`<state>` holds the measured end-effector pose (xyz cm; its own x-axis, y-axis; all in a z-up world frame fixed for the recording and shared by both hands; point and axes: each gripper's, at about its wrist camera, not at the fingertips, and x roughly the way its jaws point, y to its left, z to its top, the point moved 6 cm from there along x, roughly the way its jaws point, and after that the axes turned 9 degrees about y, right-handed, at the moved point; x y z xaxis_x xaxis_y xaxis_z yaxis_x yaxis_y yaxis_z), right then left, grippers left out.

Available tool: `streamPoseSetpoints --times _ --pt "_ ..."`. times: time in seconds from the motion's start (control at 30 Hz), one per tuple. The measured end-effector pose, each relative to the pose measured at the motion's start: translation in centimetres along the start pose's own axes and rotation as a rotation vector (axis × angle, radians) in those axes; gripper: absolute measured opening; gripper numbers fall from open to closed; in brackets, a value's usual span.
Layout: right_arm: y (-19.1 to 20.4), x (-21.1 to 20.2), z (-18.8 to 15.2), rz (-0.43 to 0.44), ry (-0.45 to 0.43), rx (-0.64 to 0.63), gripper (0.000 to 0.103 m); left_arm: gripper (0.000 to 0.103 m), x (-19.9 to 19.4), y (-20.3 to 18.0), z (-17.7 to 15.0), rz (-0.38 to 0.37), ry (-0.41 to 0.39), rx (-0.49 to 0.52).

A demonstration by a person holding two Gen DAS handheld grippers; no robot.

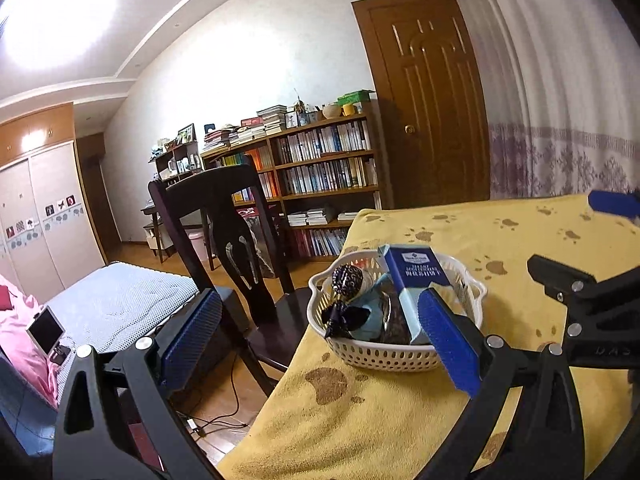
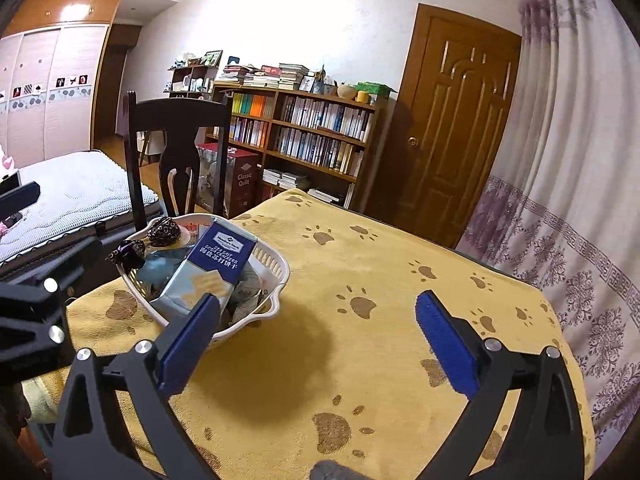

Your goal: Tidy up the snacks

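Note:
A white perforated basket [image 1: 380, 354] [image 2: 276, 268] sits near the left edge of the table on a yellow paw-print cloth [image 1: 500, 240] [image 2: 360, 360]. It holds a blue sea salt cracker pack [image 1: 418, 280] [image 2: 208, 272], dark patterned wrapped sweets [image 1: 347, 280] [image 2: 164, 230] and pale blue packets [image 1: 374, 316] [image 2: 160, 266]. My left gripper [image 1: 320, 340] hangs open just left of the basket, its right pad close to the cracker pack. My right gripper [image 2: 316, 344] stands open above bare cloth to the basket's right, with nothing between its fingers.
A dark wooden chair [image 1: 224, 216] [image 2: 176, 152] stands against the table's left side. Beyond it are a bed [image 1: 120, 300] [image 2: 72, 188], a full bookshelf [image 1: 320, 168] [image 2: 304, 128], a brown door [image 1: 432, 100] [image 2: 460, 120] and a patterned curtain [image 2: 580, 200]. Cables [image 1: 216, 420] lie on the floor.

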<state>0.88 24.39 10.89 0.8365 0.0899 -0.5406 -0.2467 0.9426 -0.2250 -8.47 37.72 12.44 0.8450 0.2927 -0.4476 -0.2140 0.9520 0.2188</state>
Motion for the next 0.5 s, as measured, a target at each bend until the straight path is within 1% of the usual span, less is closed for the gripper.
streamPoseSetpoints --times 0.1,0.3,0.43,0.5 --pt "0.3 -0.1 -0.1 0.003 -0.004 -0.016 0.098 0.1 0.4 -0.1 -0.3 0.008 0.012 0.007" --pt "1.2 0.5 -0.5 -0.004 0.021 -0.061 0.098 0.1 0.9 0.2 -0.6 0.02 0.026 0.006" --pt "1.6 0.5 -0.6 -0.031 0.014 -0.087 0.098 0.1 1.3 0.2 -0.8 0.055 0.033 0.025" --pt "1.7 0.5 -0.6 -0.044 0.009 -0.095 0.098 0.1 1.4 0.0 -0.9 0.057 0.04 0.033"
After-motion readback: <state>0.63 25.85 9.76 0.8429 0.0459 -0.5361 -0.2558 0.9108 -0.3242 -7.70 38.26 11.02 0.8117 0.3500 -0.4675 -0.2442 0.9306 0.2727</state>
